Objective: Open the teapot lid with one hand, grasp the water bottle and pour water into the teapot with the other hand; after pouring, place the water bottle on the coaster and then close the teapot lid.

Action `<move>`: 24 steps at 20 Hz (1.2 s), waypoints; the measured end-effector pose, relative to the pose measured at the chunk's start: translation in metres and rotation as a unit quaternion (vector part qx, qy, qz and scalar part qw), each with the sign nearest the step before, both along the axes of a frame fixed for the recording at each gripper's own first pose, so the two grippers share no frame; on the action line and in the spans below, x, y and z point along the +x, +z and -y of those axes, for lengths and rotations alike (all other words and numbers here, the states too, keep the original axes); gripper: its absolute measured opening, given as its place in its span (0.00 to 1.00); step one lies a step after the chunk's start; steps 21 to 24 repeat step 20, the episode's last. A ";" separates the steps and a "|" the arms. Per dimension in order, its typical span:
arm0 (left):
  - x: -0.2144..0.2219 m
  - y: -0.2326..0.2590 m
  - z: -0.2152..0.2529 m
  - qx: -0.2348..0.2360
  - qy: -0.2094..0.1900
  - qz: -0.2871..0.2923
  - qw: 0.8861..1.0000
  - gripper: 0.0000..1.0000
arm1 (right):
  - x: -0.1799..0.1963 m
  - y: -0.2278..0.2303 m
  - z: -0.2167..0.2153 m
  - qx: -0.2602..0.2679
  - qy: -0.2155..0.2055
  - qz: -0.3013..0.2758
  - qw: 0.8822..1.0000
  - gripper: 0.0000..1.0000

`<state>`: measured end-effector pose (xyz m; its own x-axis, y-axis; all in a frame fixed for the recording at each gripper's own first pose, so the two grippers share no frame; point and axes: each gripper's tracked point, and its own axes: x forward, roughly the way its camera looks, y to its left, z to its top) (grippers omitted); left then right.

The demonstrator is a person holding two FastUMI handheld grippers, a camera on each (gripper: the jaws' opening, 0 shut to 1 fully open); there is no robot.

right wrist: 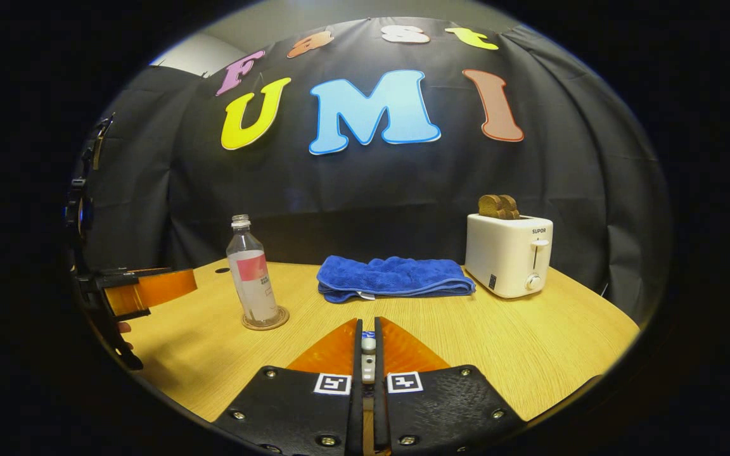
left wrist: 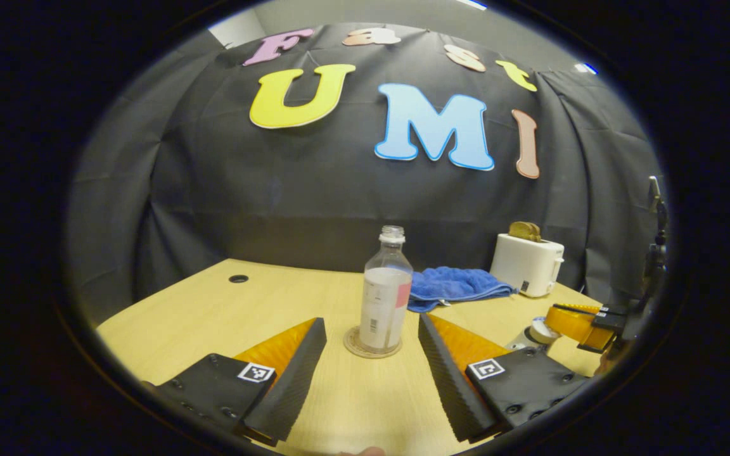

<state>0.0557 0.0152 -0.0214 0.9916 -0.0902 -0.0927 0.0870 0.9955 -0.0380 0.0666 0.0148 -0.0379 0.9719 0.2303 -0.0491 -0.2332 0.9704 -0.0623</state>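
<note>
The clear, uncapped water bottle (left wrist: 385,288) stands upright on a round coaster (left wrist: 352,345) in the left gripper view. My left gripper (left wrist: 371,322) is open, its fingers spread to either side just short of the bottle and not touching it. At the right edge the right gripper (left wrist: 583,323) reaches over the teapot lid (left wrist: 537,330). In the right gripper view my right gripper (right wrist: 368,324) is shut on the small white lid knob (right wrist: 368,361); the teapot below is hidden. The bottle (right wrist: 253,272) and coaster (right wrist: 279,318) sit to the left, the left gripper (right wrist: 149,288) beside them.
A folded blue towel (right wrist: 393,277) lies at the back of the wooden table (right wrist: 530,342). A white toaster (right wrist: 509,255) with bread slices in it stands at the back right. A cable hole (left wrist: 238,278) is in the far left of the table.
</note>
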 end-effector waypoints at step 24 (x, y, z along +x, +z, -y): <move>-0.024 0.010 0.016 -0.034 -0.018 0.013 0.999 1.00 | 0.012 -0.004 -0.001 0.021 -0.006 -0.013 1.000 0.06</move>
